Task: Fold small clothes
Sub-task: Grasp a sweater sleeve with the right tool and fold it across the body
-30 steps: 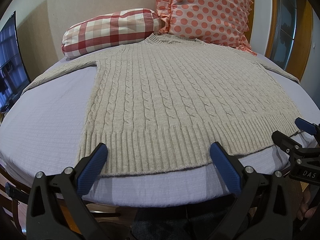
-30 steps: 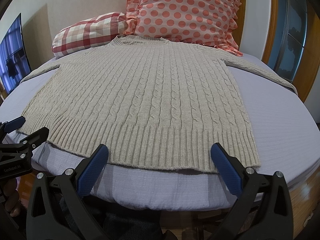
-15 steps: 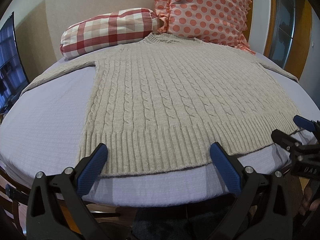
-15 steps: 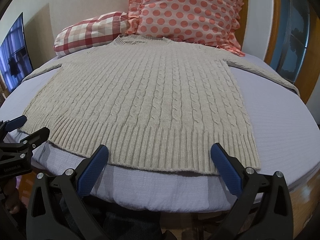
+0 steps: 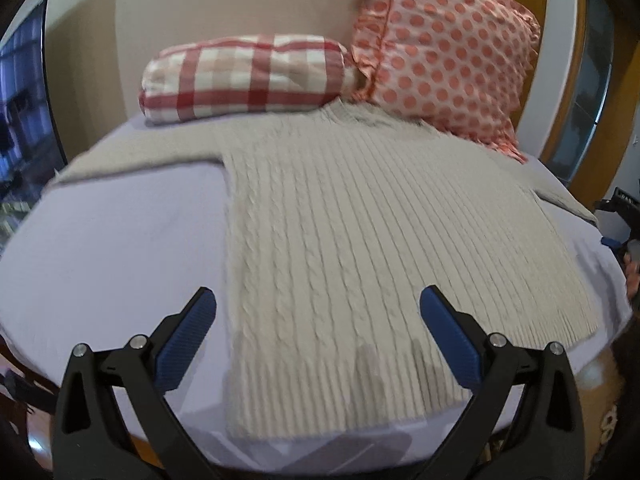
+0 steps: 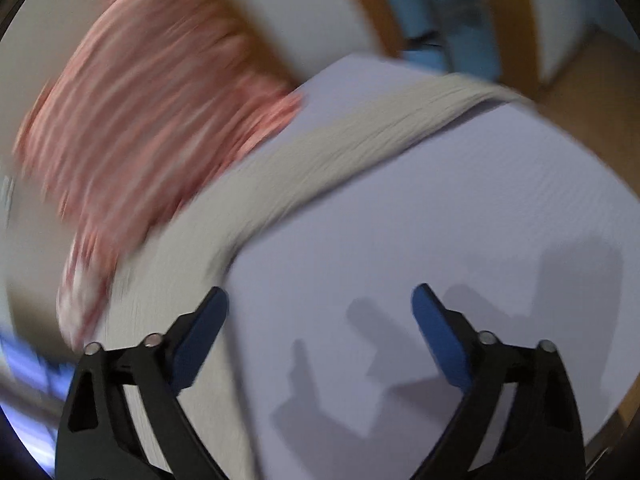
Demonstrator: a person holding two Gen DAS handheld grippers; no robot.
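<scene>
Swinging right since earlier, right gripper [image 6: 320, 312] spread over sleeve [image 6: 328, 152], left gripper [image 5: 318, 316] released above sweater [image 5: 360, 240].

We see a bed [image 5: 100, 248] in a lavender sheet, a cream cable-knit sweater [image 5: 360, 248] spread flat, a red checked pillow [image 5: 244, 76] and polka-dot pillow [image 5: 444, 56] at its head.
</scene>
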